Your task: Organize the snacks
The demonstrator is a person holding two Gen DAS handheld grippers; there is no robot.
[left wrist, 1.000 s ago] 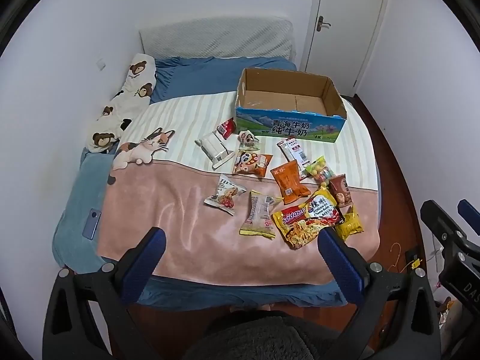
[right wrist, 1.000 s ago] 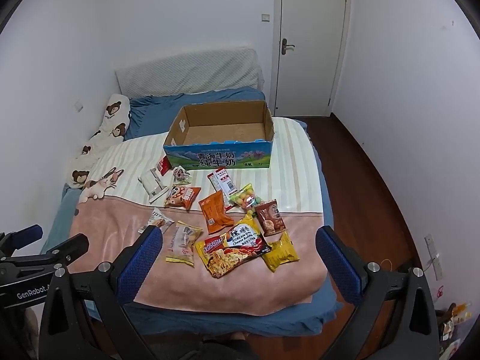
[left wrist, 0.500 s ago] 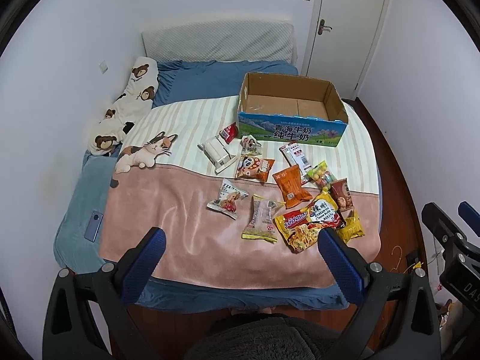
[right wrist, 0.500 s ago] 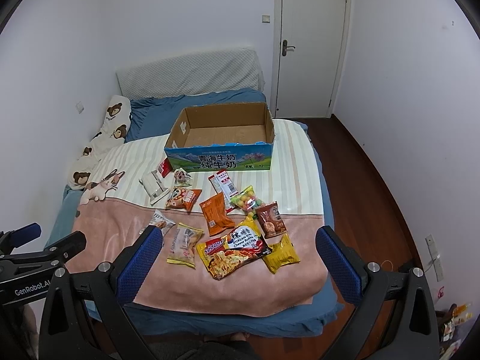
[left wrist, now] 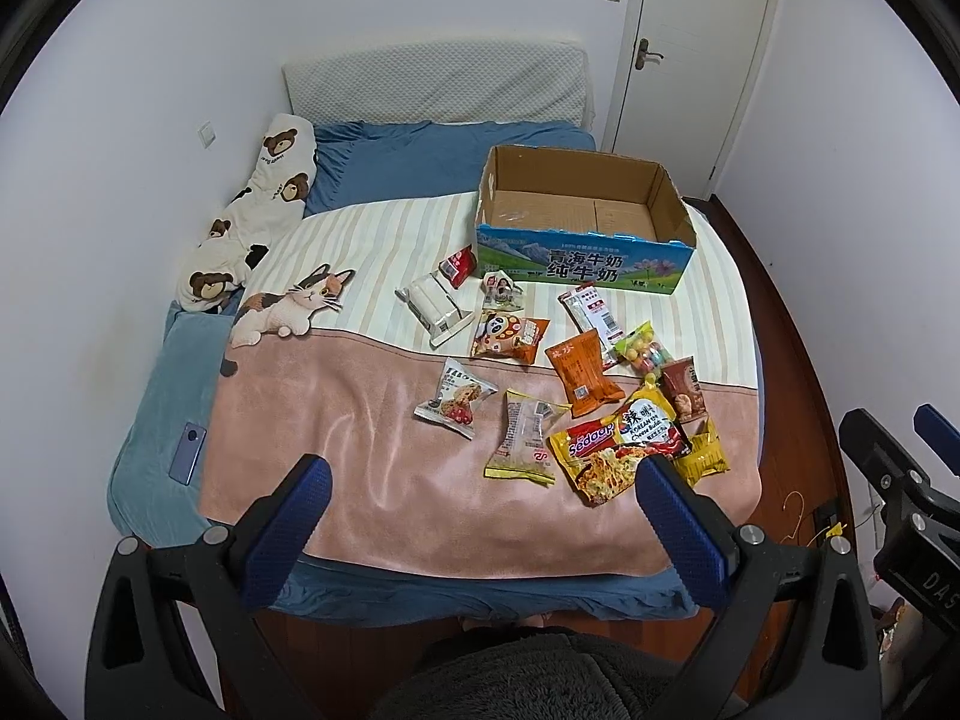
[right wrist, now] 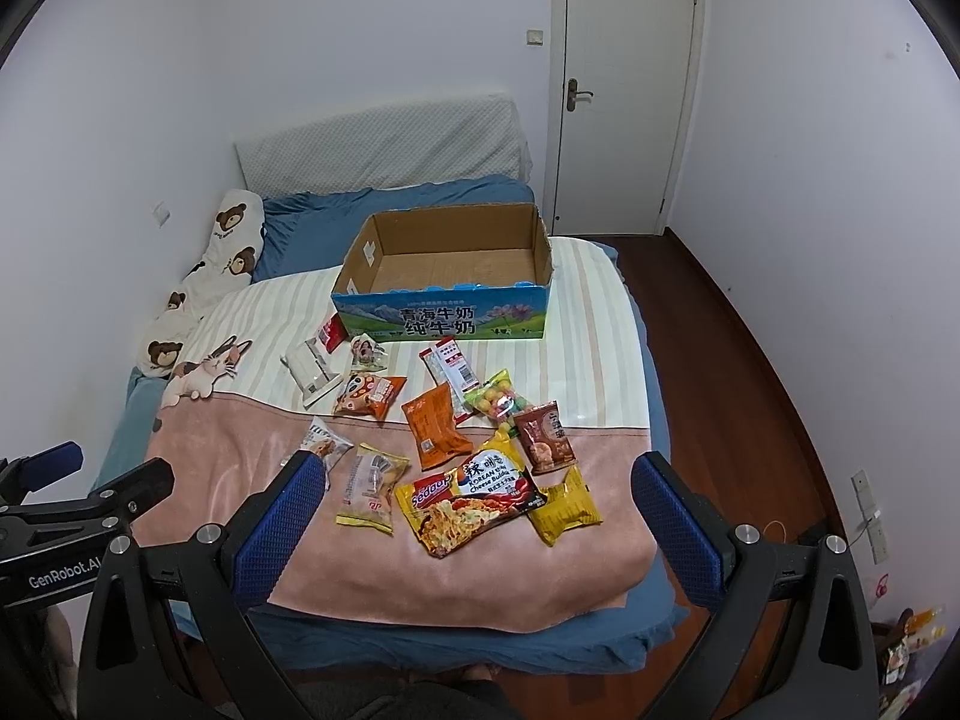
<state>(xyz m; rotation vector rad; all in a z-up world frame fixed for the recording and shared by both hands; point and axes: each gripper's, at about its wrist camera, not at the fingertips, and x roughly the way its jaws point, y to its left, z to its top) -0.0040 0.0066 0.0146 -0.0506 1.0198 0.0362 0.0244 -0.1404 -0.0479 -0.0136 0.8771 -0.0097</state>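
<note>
Snacks (left wrist: 564,378) lie scattered on bed (left wrist: 372,480), nr the foot, just in front of open cardboard box (left wrist: 585,258) w/ nothing inside. Noodle pack (right wrist: 474,495) sits closest. Left gripper (left wrist: 480,480) & right gripper (right wrist: 471,480) both spread wide, holding nothing, above bed's edge.

The right claw (left wrist: 912,450) is cut off by the left-wrist picture's edge; small print on the snack packets (right wrist: 456,456) is unreadable.
</note>
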